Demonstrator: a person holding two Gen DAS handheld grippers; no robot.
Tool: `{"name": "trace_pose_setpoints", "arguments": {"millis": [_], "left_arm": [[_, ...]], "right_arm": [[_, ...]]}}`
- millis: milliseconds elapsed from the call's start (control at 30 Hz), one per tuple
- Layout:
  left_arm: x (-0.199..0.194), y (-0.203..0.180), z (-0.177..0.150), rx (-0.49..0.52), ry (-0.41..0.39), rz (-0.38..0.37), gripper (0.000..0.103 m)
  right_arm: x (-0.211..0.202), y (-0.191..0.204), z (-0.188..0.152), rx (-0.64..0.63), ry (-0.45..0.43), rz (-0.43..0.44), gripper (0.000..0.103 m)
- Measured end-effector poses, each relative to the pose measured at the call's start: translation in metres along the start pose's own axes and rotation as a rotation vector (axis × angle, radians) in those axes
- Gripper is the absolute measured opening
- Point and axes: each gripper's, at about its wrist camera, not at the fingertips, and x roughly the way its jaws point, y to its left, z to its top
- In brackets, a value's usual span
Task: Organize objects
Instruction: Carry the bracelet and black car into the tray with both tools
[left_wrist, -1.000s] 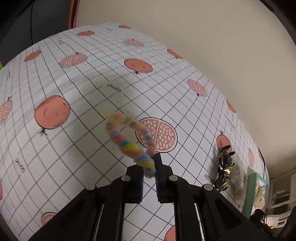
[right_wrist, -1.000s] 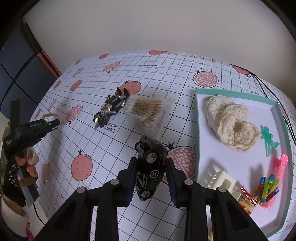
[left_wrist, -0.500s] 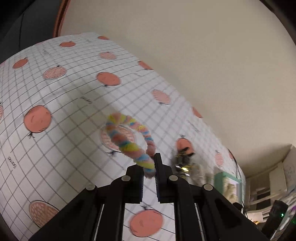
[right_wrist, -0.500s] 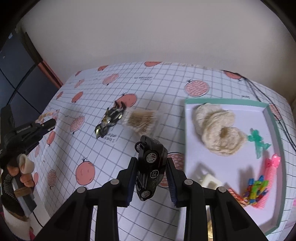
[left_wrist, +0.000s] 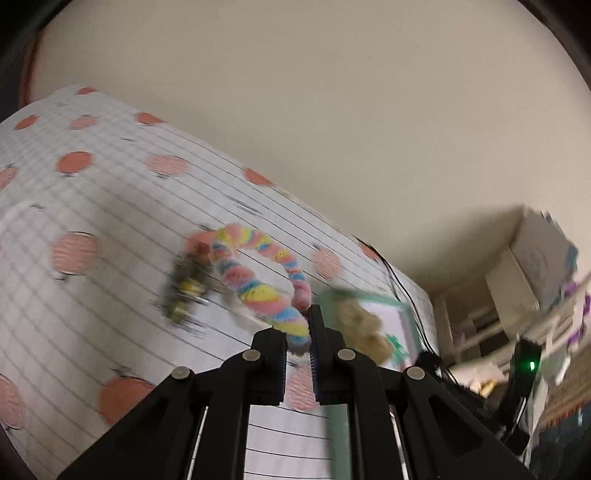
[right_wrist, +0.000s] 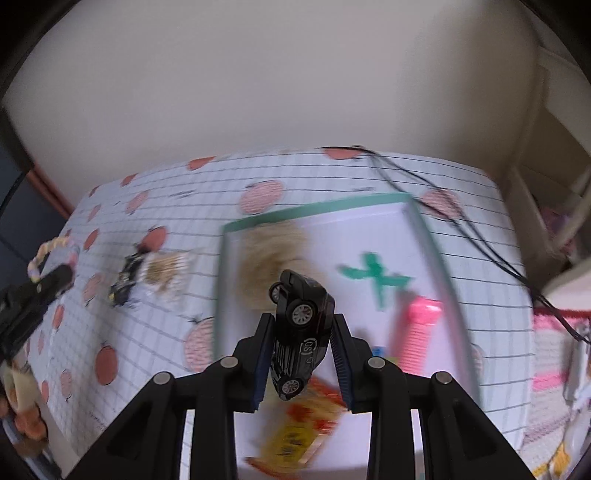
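My left gripper (left_wrist: 298, 338) is shut on a fuzzy pastel ring (left_wrist: 255, 284), which stands up from the pads above the patterned tablecloth. My right gripper (right_wrist: 301, 332) is shut on a black toy car (right_wrist: 301, 328), held nose up over the white tray with a teal rim (right_wrist: 317, 208). In the right wrist view the left gripper (right_wrist: 55, 280) with the ring (right_wrist: 42, 258) shows at the far left, gripped by a person's hand. A dark and gold toy car (left_wrist: 184, 291) lies blurred on the cloth beside a pack of cotton swabs (right_wrist: 166, 267).
The tray holds a cream crocheted piece (right_wrist: 273, 251), a green figure (right_wrist: 376, 277), a pink comb (right_wrist: 417, 332) and a yellow-red packet (right_wrist: 299, 432). Black cables (right_wrist: 461, 229) run over the cloth's far right. Shelves (left_wrist: 517, 295) stand to the right; a wall is behind.
Both grippers have swung to the right and risen, each keeping its hold. The right gripper with the black car has gone from over the cloth to over the tray. The tray has come into the left view.
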Motion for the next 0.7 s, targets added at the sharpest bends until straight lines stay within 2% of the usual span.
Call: {"name": "trace_pose_setpoints", "arguments": {"millis": [133, 300, 400, 700], "left_arm": [[0.027, -0.036, -0.016, 0.047, 0.063, -0.043, 0.01], [0.054, -0.078, -0.039, 0.13, 0.134, -0.079, 0.011], [0.071, -0.102, -0.051, 0.19, 0.163, -0.074, 0.011], [0.107, -0.122, -0.074, 0.243, 0.229, -0.051, 0.011]], "right_arm": [[-0.003, -0.028, -0.002, 0.039, -0.003, -0.041, 0.033], [-0.004, -0.049, -0.002, 0.081, -0.004, -0.048, 0.033], [-0.003, -0.057, -0.002, 0.105, -0.013, -0.055, 0.033], [0.007, -0.061, -0.003, 0.139, -0.042, -0.058, 0.033]]}}
